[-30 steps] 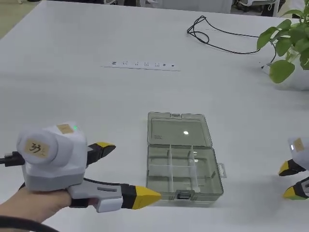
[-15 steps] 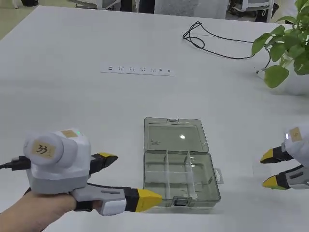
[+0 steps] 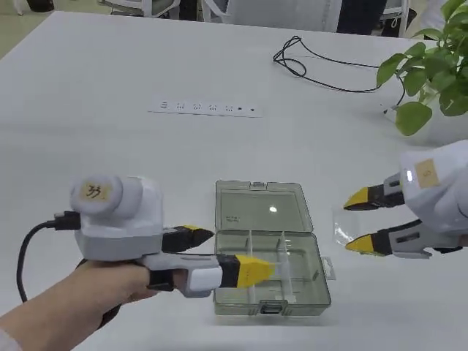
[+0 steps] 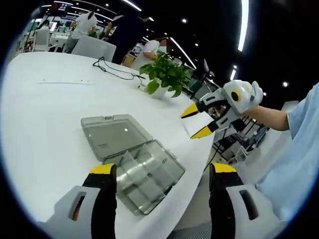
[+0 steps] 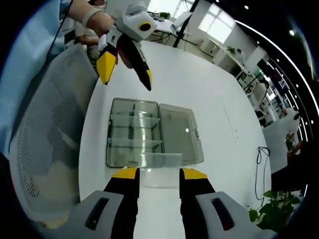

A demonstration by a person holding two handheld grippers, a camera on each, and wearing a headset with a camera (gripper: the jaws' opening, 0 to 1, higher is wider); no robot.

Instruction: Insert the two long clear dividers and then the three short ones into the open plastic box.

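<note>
Clear box [image 3: 252, 208] holds dividers [image 5: 133, 130]; right gripper [image 5: 158, 173] pinches 1 divider [image 5: 159, 160].

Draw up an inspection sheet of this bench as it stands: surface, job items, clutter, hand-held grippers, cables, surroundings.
Surface: white table.
Job's things: box open, lid lying flat behind it; clear dividers stand inside, count unclear. One more divider is in the right hand-held gripper.
Clutter: power strip beyond the box; plant at the far right.
Grippers: left hand-held gripper open, nothing in it, at the box's near left side; right hand-held gripper shut on the divider, held up to the right of the box.
Cables: black cable looped at the far edge; a cable runs from the left hand-held gripper.
Surroundings: people and a chair beyond the table.
</note>
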